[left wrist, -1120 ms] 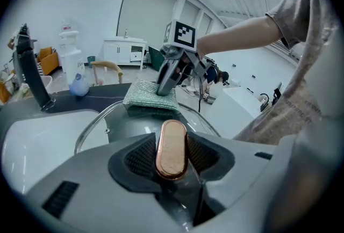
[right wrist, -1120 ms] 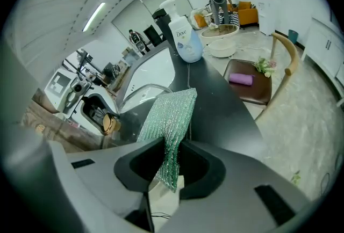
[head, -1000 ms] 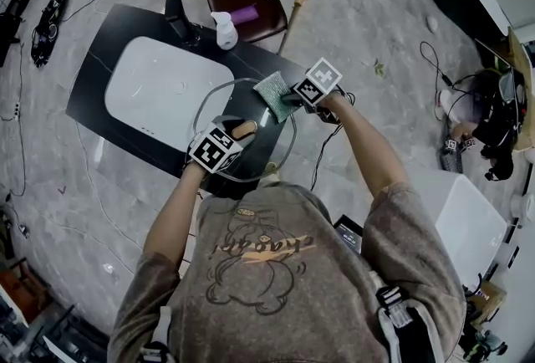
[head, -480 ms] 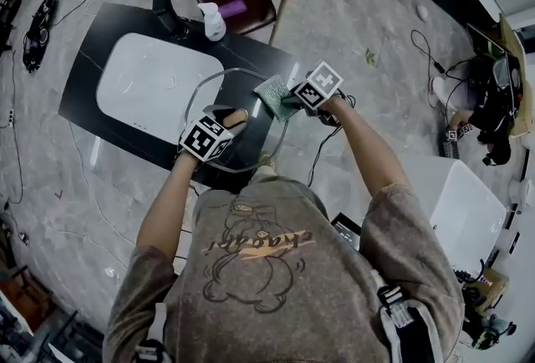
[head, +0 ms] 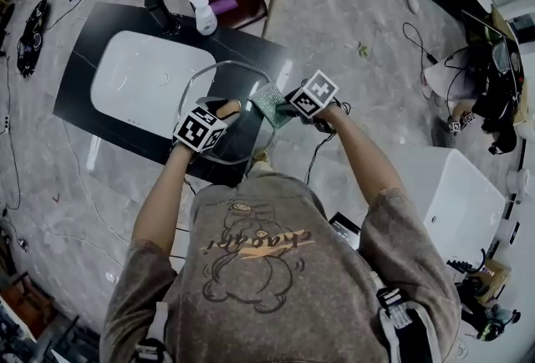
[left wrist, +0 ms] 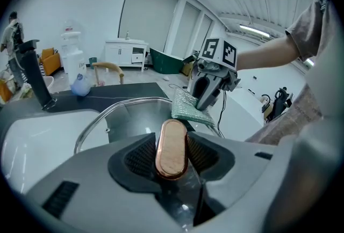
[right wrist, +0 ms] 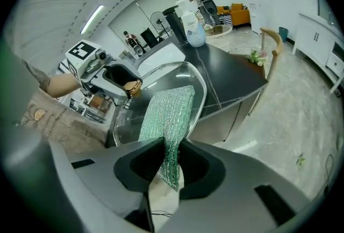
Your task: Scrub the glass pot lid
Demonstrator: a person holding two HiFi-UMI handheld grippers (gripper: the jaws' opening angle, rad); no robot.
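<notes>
The left gripper [left wrist: 171, 161] clamps the oval wooden knob [left wrist: 171, 140] of the round glass pot lid [left wrist: 131, 119] over the black counter's [head: 73, 94] near edge. The right gripper [right wrist: 167, 165] pinches a green mesh scrubbing pad [right wrist: 169, 111] lying on the glass near its right rim. Short flat strokes inside that rim should scrub best, and the freer room lies beyond, over the white sink [head: 142, 85].

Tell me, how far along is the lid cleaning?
Set up: the left claw grips the glass lid by its knob, and the right claw pinches a green scrub pad. In hand: the pad lies against the glass. To do: likely most of the scrubbing, since no foam or wet streaks show.
</notes>
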